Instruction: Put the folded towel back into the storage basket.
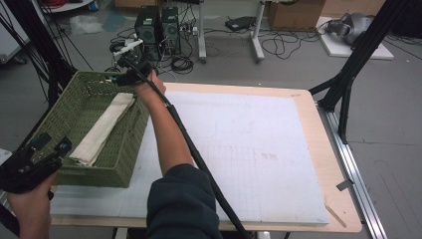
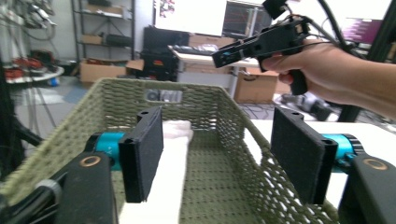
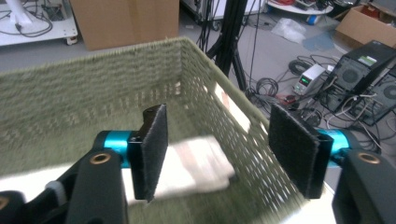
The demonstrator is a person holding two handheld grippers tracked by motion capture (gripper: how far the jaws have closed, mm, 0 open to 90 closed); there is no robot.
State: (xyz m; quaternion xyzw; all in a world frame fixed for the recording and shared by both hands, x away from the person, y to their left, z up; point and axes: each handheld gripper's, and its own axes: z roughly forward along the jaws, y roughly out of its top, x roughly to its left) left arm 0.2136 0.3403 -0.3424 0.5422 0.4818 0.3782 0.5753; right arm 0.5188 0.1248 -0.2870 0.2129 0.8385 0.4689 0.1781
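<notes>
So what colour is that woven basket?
Olive green; the basket shows best in the high view.

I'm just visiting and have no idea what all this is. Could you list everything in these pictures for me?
Basket: one, green woven, on the table's left edge.
Folded cloth: one, cream, lying lengthwise inside the basket.
Table: one, pale wood, covered by a white mat.
Computer towers: two, black, on the floor beyond the table amid cables.
Cardboard boxes: brown, on the floor at the back; count unclear.
Black frame struts: right of the table.
Left hand-held gripper: black jaws open, at the basket's near end.
Right hand-held gripper: black jaws open, at the basket's far end.
Person's arm: dark sleeve, reaching over the table.
</notes>
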